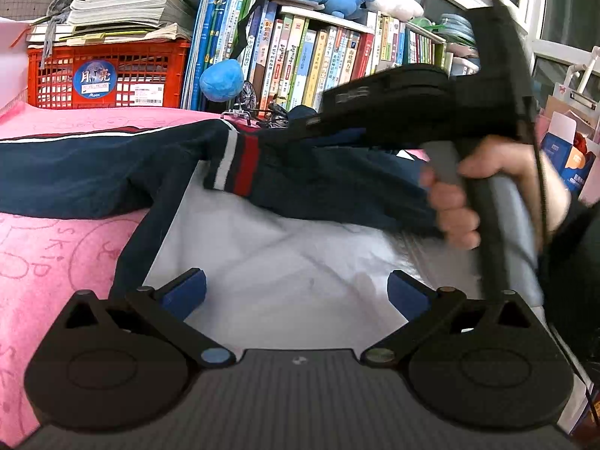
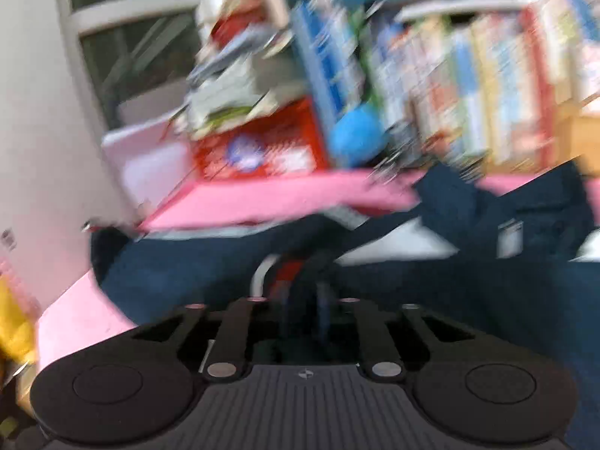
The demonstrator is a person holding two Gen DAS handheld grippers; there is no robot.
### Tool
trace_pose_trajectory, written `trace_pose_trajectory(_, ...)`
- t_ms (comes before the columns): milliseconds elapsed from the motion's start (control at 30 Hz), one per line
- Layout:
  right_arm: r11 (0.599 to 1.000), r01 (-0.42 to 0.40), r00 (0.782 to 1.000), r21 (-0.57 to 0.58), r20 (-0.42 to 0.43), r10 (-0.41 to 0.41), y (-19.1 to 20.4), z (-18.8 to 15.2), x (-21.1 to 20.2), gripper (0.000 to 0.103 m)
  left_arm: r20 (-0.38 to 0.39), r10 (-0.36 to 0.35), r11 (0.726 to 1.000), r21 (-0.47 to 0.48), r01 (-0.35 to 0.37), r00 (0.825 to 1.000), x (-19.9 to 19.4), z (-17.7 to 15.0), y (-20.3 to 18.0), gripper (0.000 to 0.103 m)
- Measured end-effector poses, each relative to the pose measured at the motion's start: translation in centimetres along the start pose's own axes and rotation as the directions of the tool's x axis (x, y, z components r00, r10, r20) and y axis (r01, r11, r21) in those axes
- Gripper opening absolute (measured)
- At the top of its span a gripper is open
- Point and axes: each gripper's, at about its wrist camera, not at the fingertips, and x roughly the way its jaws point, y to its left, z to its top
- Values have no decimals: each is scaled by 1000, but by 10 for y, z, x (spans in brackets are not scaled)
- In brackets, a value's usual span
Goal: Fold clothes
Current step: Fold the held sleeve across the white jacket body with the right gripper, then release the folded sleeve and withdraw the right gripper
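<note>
A navy blue jacket (image 1: 93, 172) with a white lining and a white-and-red striped cuff (image 1: 236, 165) is lying spread across a pink patterned towel-covered table (image 1: 45, 262), w/ a red plastic crate (image 1: 108, 75) at the table's far edge. The left gripper (image 1: 296, 296) is hovering just above the jacket's white lining (image 1: 285, 255), its blue-padded fingers (image 1: 183, 288) standing wide apart w/ nothing between them; the navy hem is running past the left finger, toward the crate. Beyond it, nearer the crate, a person's hand (image 1: 498, 187) is squeezing the grey handle of the right gripper (image 1: 300, 129), which is reaching across the jacket to the sleeve beside the striped cuff. In the right wrist view, badly blurred, the right gripper (image 2: 303, 292) has its jaws drawn close together w/ navy and red-and-white fabric bunched between them; it appears to be pinching the cuff (image 2: 277, 273), tho the blur is hiding the pads themselves. The rest of the jacket (image 2: 525, 217) is stretching away from that gripper, to the right of the crate (image 2: 258, 146).
</note>
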Motion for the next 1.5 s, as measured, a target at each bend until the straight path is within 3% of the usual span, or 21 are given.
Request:
trace_pose_trajectory(133,986,163,986,-29,-31,-164,-14,-9,-1,25,2,2,1000,0,-2,1000,0,-1,-1,103)
trace_pose_trajectory(233,981,186,979,-49,-81,-189,-20,-21,21,27,1,6,1000,8,-6,1000,1,-1,-2,103)
trace_pose_trajectory(333,979,195,976,-65,-83,-200,-17,-17,30,37,-17,25,999,20,-25,1000,1,1,-2,103)
trace_pose_trajectory(433,976,209,975,-61,-59,-213,-11,-15,12,45,-35,50,999,15,-49,998,-1,10,4,103)
trace_pose_trajectory(500,969,231,972,-88,-15,-233,-11,-22,-18,59,11,43,999,-23,-43,999,-7,26,14,103)
trace_pose_trajectory(533,963,249,968,-100,6,-249,-13,-27,-34,60,35,42,999,-29,-41,998,-6,37,16,103)
trace_pose_trajectory(700,941,332,943,-59,23,-331,-29,-50,-83,61,103,176,983,29,-180,979,42,79,-7,103)
trace_pose_trajectory(800,928,369,929,-56,-11,-370,-38,-65,-94,61,-4,263,960,101,-261,965,89,81,-6,103)
trace_pose_trajectory(867,898,432,900,-87,-32,-435,-48,-76,-101,64,-78,313,944,132,-301,947,111,74,2,103)
trace_pose_trajectory(1000,790,607,791,-82,-38,-611,-88,-96,-127,66,-114,265,962,94,-255,958,113,67,16,103)
trace_pose_trajectory(1100,722,686,727,85,-62,-684,-120,-98,-153,67,-118,265,962,98,-254,957,110,67,17,103)
trace_pose_trajectory(1167,698,696,714,168,-58,-697,-128,-95,-168,67,-119,264,963,95,-254,957,110,68,17,103)
trace_pose_trajectory(1233,715,680,727,163,-20,-686,-118,-90,-170,67,-120,263,963,91,-253,957,111,69,17,103)
trace_pose_trajectory(1400,856,516,855,31,52,-517,-65,-58,-123,67,-125,261,964,87,-251,957,111,72,16,103)
trace_pose_trajectory(1500,904,425,905,-55,35,-424,-38,-40,-72,67,-126,260,964,84,-251,957,111,72,16,103)
